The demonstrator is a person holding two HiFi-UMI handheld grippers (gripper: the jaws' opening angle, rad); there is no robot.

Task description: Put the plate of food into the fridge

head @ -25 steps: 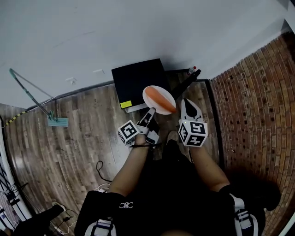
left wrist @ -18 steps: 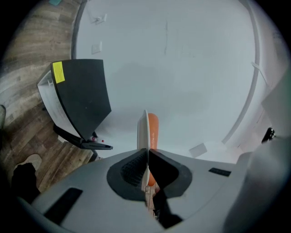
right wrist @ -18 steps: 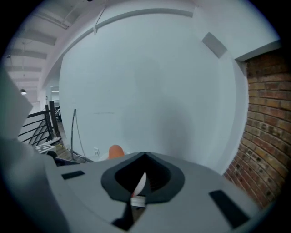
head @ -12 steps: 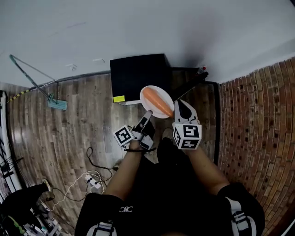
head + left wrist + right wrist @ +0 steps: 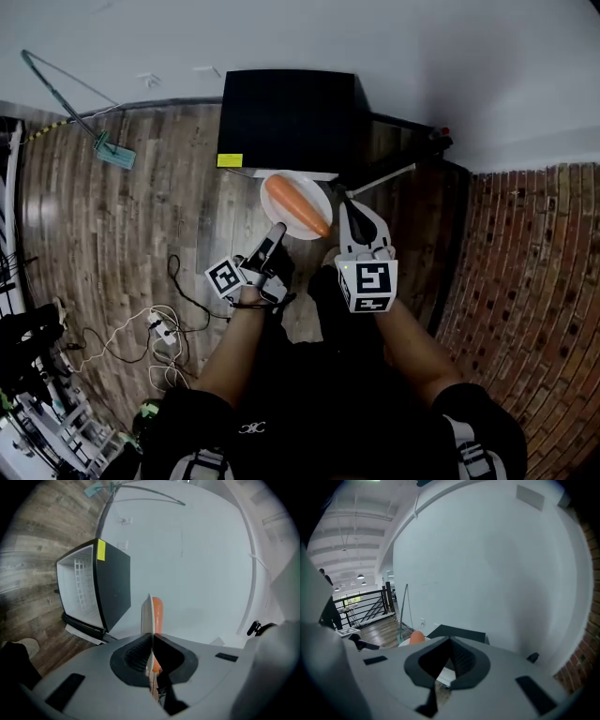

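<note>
Far left, a mop (image 5: 111, 150) lies on the wood floor (image 5: 178, 216) by the white wall (image 5: 422, 56); cables and a power strip (image 5: 159, 330) are nearer the person. Left gripper (image 5: 275, 230) has its jaws clamped on the near rim of the white plate (image 5: 286, 217), holding it level in the air in front of the person. The left gripper view shows the plate (image 5: 146, 616) edge-on, pinched between the pads of the left gripper (image 5: 151, 637), with the orange food (image 5: 157, 613) on its right side. From the head view the orange food (image 5: 298, 206) lies diagonally across the plate. The plate is just in front of the black fridge (image 5: 291, 117), overlapping its open front edge, not inside. The fridge (image 5: 112, 583) stands on the floor against the wall with its door open, white wire-shelf interior (image 5: 82, 588) visible and a yellow label (image 5: 101, 550) on the top corner. Right gripper (image 5: 345, 202) is just right of the plate, jaws together, nothing in them; the right gripper view shows the right gripper (image 5: 449, 641) with its tips meeting. Brick wall (image 5: 534, 281) far right.
</note>
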